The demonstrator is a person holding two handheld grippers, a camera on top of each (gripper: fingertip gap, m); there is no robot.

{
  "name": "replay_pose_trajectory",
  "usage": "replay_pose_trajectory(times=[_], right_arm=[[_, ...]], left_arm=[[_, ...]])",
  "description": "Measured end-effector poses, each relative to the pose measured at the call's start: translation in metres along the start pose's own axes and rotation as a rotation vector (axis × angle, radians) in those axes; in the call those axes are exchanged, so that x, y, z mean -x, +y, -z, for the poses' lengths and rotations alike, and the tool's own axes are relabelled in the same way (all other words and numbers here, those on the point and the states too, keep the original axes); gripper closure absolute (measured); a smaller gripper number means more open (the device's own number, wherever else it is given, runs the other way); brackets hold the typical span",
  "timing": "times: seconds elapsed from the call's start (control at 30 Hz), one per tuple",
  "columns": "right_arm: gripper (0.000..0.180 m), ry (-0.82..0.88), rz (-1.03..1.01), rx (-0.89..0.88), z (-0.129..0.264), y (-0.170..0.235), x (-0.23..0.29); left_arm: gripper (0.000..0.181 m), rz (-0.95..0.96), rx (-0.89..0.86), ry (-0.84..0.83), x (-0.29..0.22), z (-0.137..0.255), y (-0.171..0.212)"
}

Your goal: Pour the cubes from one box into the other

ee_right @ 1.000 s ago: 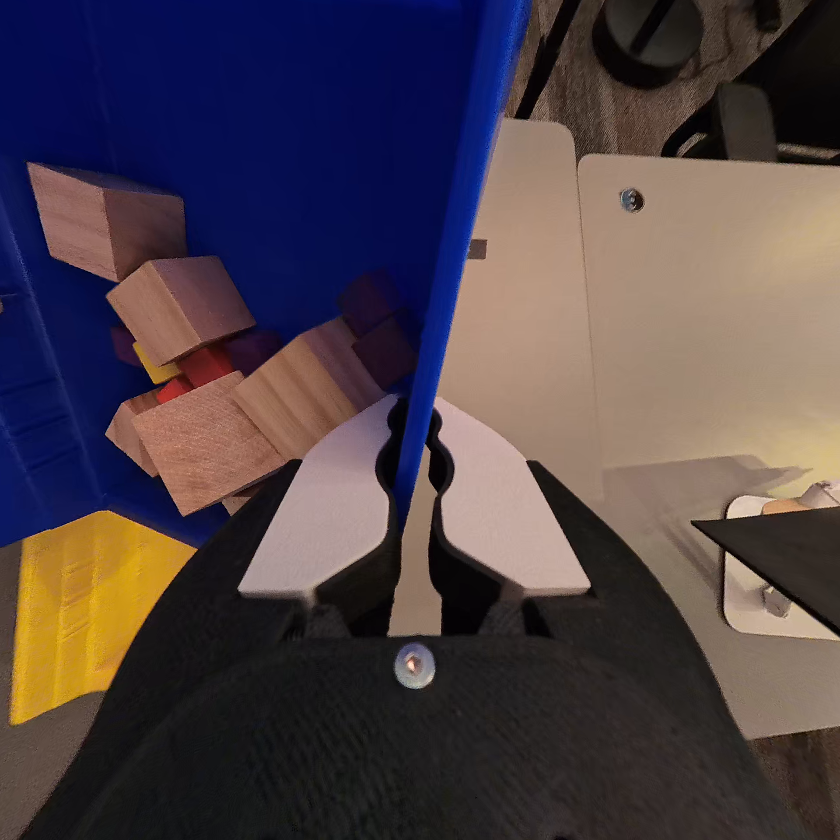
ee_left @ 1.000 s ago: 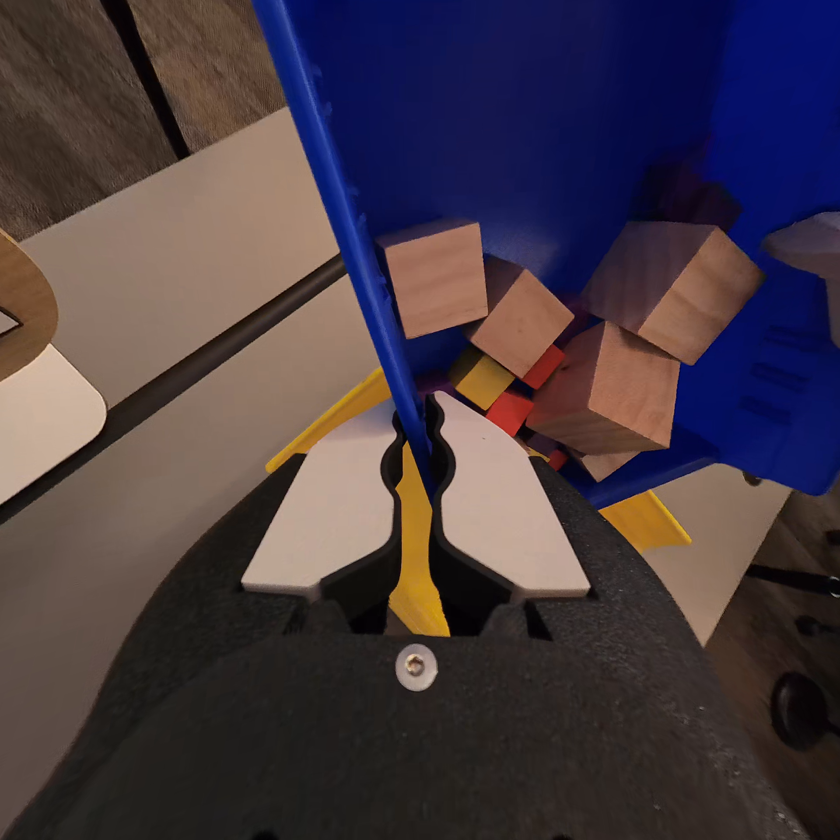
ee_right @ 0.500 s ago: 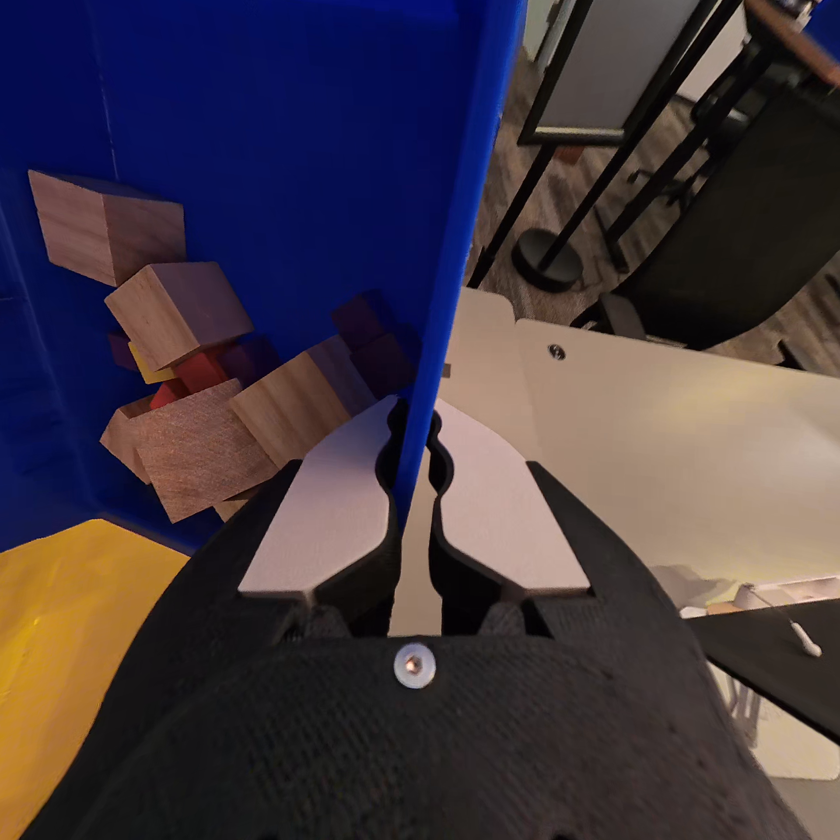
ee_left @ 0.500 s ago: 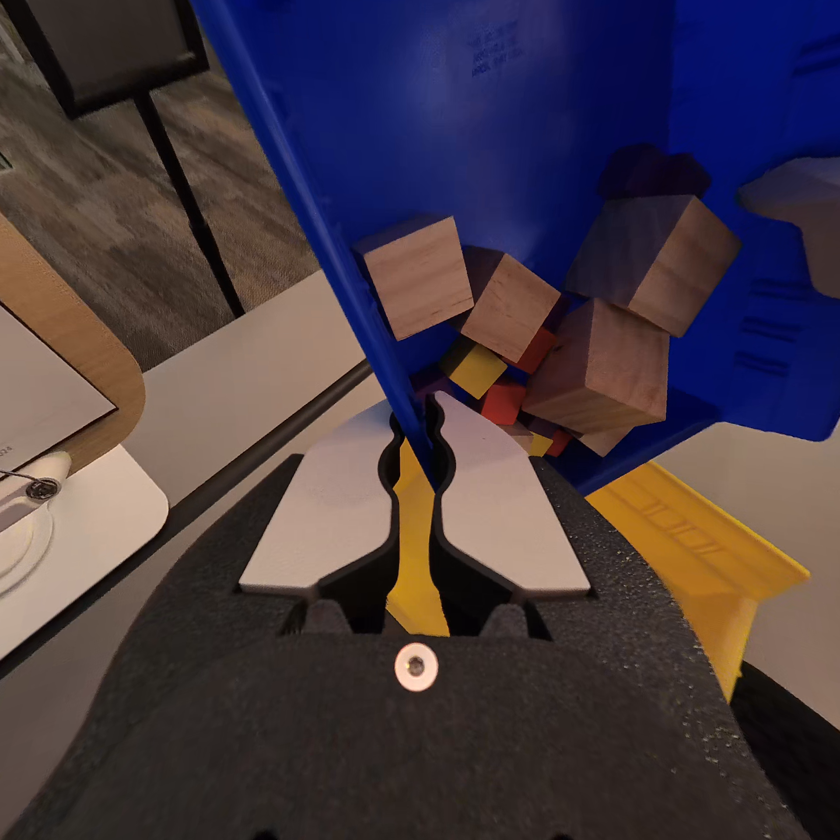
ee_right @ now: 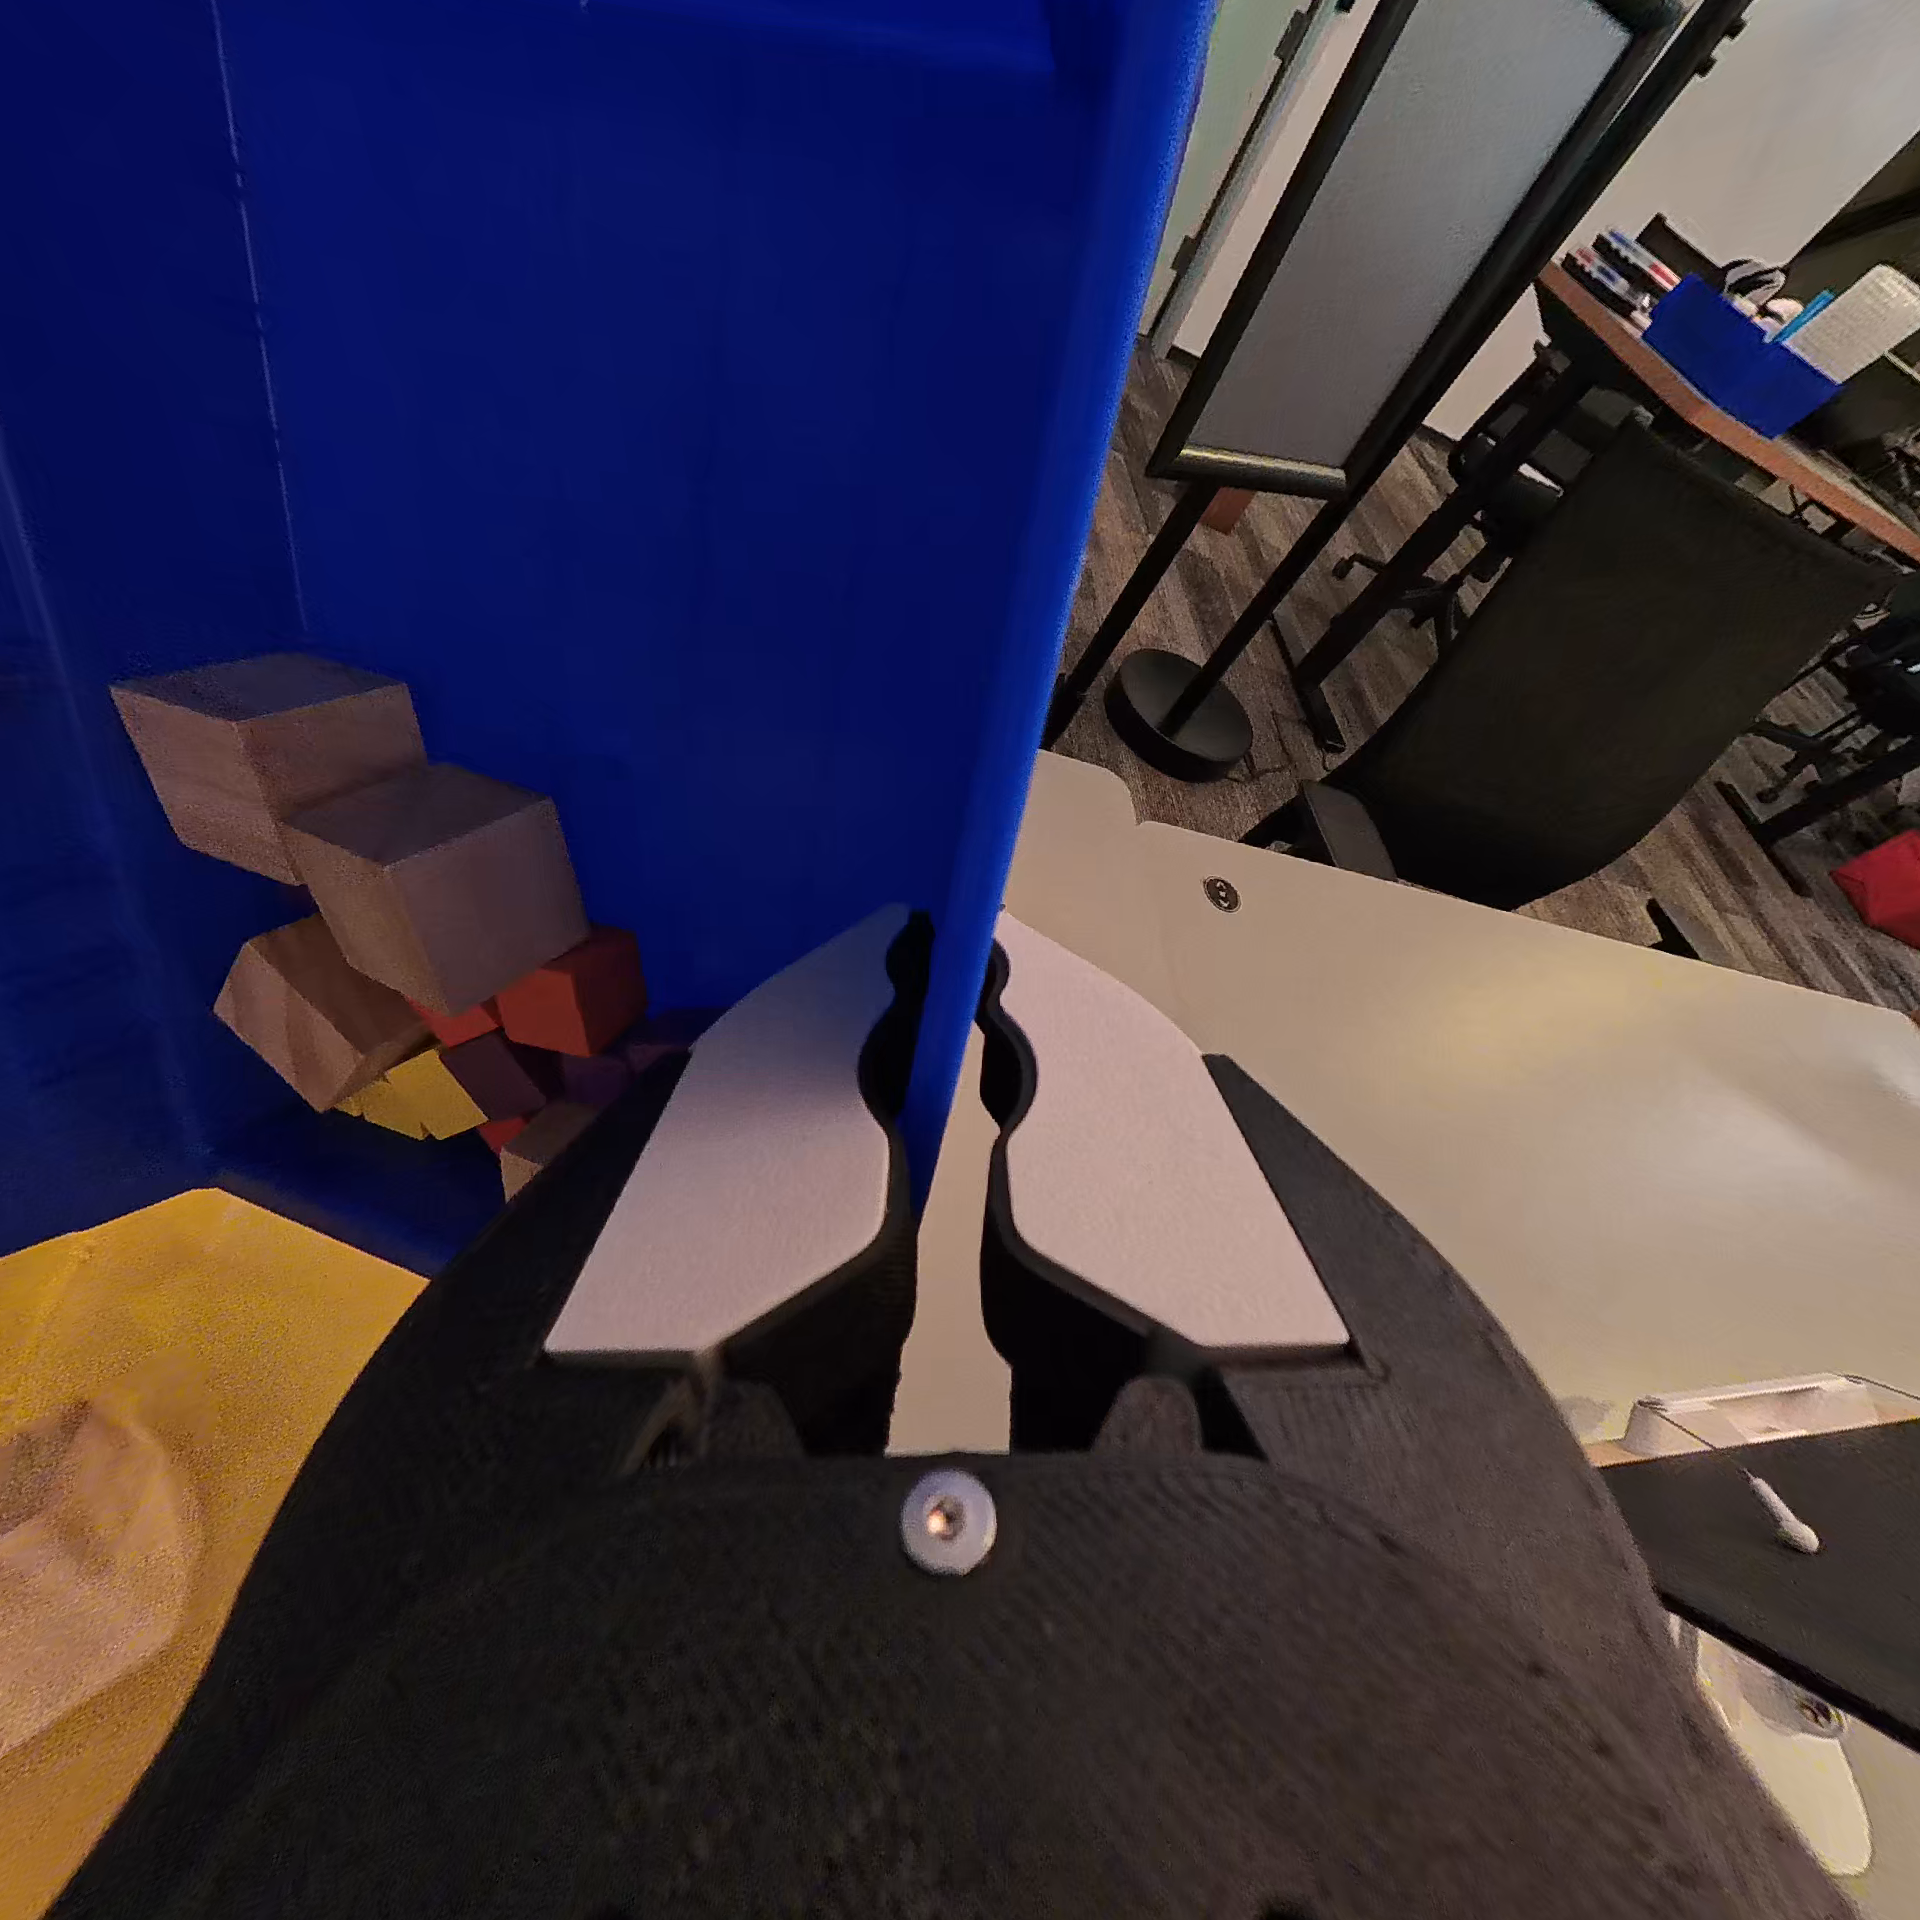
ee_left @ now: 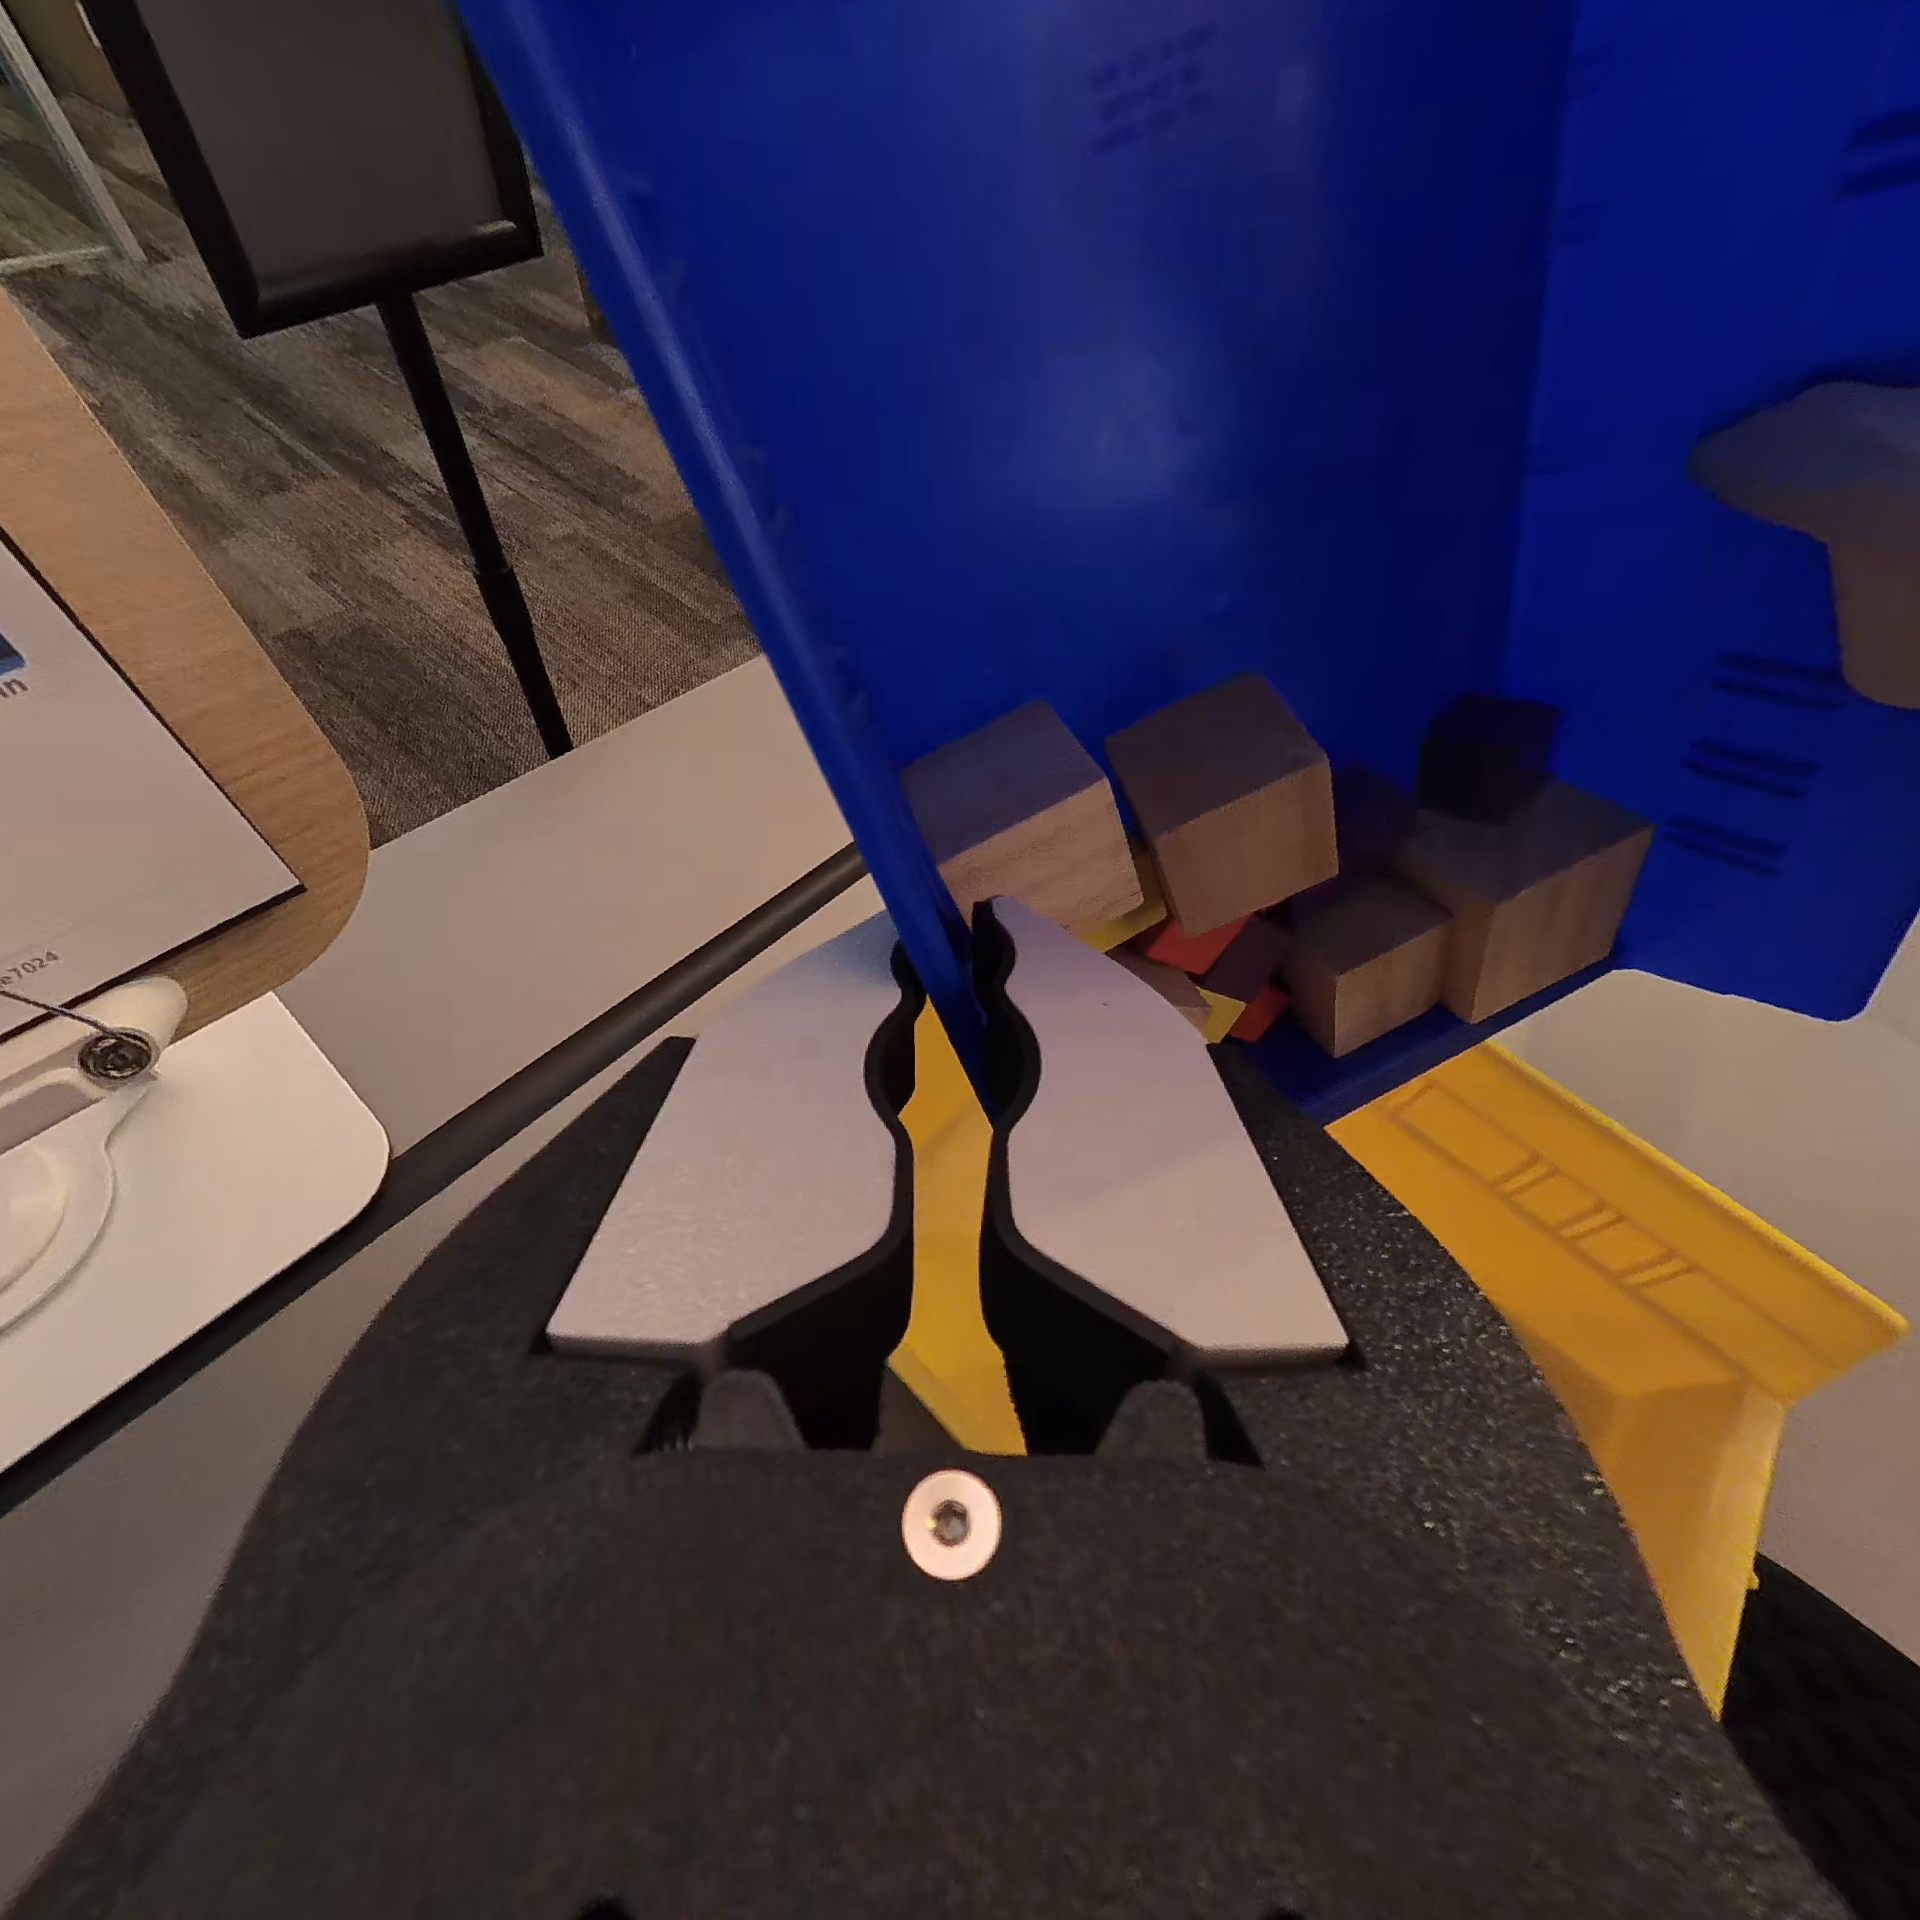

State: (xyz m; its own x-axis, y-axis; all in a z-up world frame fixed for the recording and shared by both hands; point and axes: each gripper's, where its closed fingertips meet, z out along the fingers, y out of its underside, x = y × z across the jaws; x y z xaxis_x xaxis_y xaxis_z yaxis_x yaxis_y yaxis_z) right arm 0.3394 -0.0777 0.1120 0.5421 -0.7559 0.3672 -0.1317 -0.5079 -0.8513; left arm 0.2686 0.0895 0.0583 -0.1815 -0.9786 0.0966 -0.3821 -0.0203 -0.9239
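Grippers clamp opposite side walls of a blue box (ee_left: pixel 1091 416), held tipped up off the table: the left gripper (ee_left: pixel 948 940) has its pale fingers (ee_left: pixel 1122 1143) pinched on the box's left wall, while the right gripper (ee_right: pixel 948 940) is closed the same way on the right wall (ee_right: pixel 1039 520). Inside, the cubes (ee_left: pixel 1226 810) lie heaped against the box's low end wall, close to both sets of fingertips. Large plain wooden cubes (ee_right: pixel 436 883) sit on top and to the sides, with smaller red (ee_right: pixel 571 987), yellow (ee_right: pixel 426 1096) and dark purple (ee_left: pixel 1486 753) cubes wedged among and beneath them. None has left the blue box. Directly below its low end sits a yellow box (ee_left: pixel 1621 1278), its ribbed rim jutting out beneath the blue one; what it holds cannot be made out. Both boxes are over a pale grey table (ee_right: pixel 1455 1122), near its far edge, beyond which stand black-framed panels (ee_right: pixel 1382 260) on a carpeted floor.
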Motion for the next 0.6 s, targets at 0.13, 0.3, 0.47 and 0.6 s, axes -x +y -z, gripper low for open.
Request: replay_pose_trajectory(times=[0.13,0.3,0.47,0.6], right_arm=[[0.172,0.021,0.021,-0.044,0.005,-0.003,0.0],[0.172,0.07,0.079,-0.123,0.016,-0.016,0.001],[0.173,0.101,0.13,-0.188,0.026,-0.028,0.003],[0.173,0.116,0.164,-0.203,0.03,-0.03,0.005]], left_arm=[[0.173,0.01,-0.043,0.008,-0.001,0.002,-0.001],[0.174,0.026,-0.112,0.019,-0.001,0.007,-0.004],[0.174,0.041,-0.185,0.036,0.0,0.013,-0.007],[0.174,0.045,-0.192,0.06,-0.002,0.014,-0.002]])
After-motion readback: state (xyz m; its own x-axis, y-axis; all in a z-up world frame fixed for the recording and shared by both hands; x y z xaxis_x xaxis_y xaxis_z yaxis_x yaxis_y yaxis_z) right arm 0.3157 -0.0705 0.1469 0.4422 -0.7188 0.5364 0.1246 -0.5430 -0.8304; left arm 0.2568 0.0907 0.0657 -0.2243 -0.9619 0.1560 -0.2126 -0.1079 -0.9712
